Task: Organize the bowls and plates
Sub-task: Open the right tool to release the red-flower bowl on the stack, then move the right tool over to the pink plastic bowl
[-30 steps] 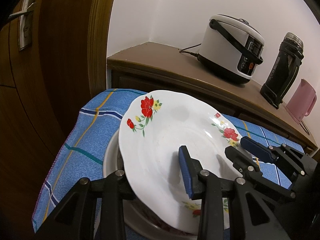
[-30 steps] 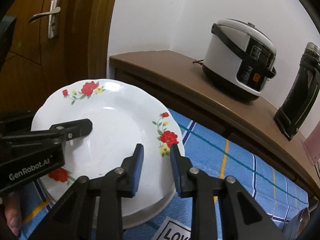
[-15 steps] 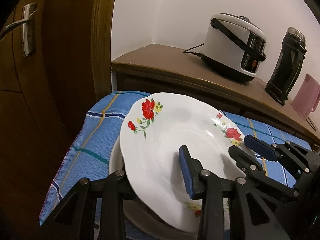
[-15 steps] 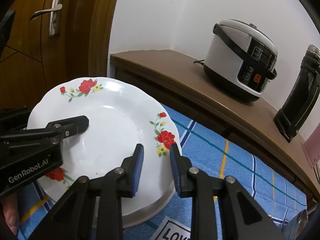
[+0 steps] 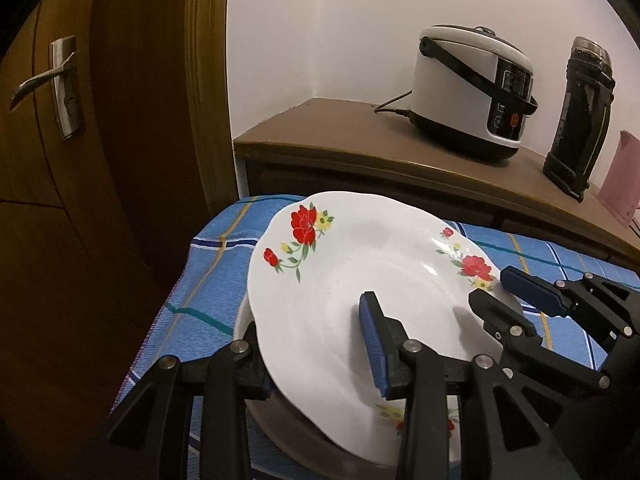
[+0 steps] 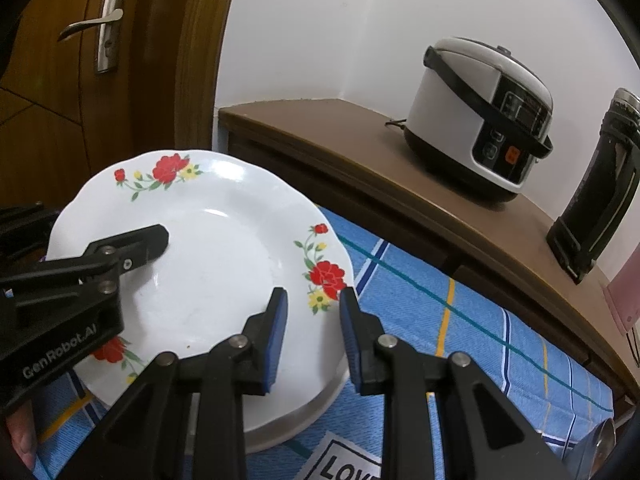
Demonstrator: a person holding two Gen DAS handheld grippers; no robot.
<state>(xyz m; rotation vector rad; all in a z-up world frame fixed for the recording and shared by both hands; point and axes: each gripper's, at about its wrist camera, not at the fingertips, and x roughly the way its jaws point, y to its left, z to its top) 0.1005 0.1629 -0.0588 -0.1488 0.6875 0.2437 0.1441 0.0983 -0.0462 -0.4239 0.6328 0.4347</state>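
Two grippers holding one floral plate over a dish on the blue checked cloth.

Brown sideboard [image 5: 360, 140] is sitting behind, carrying a white rice cooker [image 5: 472, 88] and a dark flask [image 5: 580, 112]; wooden door [image 5: 60, 160] at left. Blue checked cloth [image 6: 460, 320] is covering the table. White floral plate [image 6: 224, 264] is tilting above a second white dish [image 6: 320, 404], its lower edge down in that dish. Left gripper [image 5: 320, 360] is straddling the plate's near rim, jaws partly spread, one finger on top and one beneath; actual pad contact unclear. Right gripper [image 6: 314, 332] is straddling the opposite rim with narrow jaws, pads [image 6: 276, 332] looking pressed on it.
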